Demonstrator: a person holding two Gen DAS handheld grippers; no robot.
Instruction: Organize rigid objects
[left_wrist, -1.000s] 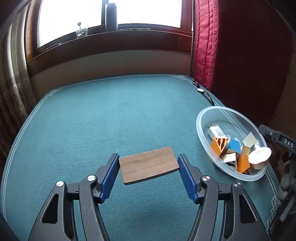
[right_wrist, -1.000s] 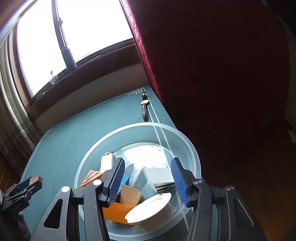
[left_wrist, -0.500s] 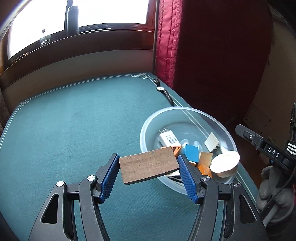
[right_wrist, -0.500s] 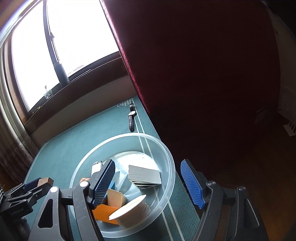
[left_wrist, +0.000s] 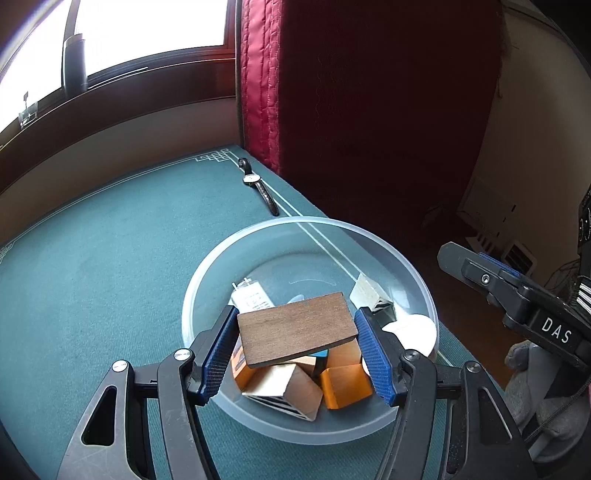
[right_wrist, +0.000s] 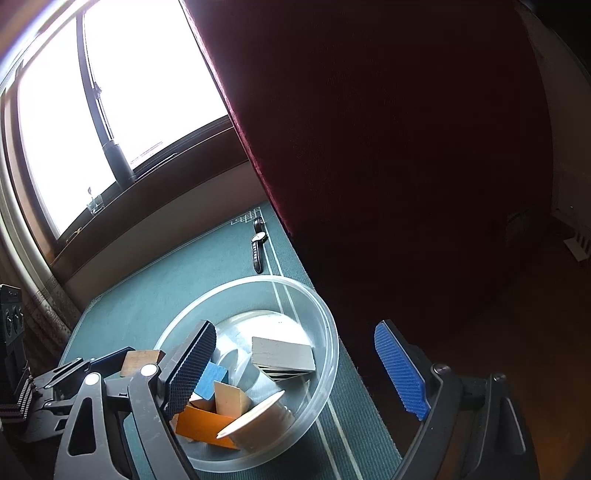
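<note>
My left gripper is shut on a flat brown wooden board and holds it above the clear plastic bowl. The bowl holds several blocks, among them an orange block, a striped block, a white charger and a white cup. My right gripper is open and empty, over the bowl's right rim. In the right wrist view a grey block, a blue block and the white cup lie in the bowl, and the left gripper's board shows at the left.
The bowl stands near the right edge of a green-covered table. A black-strapped wristwatch lies at the far right corner. A red curtain hangs beside the table. A dark bottle stands on the windowsill.
My left gripper has carried the board rightward, from above the bare table to above the bowl. My right gripper has opened wide and drawn back and to the right from the bowl.
</note>
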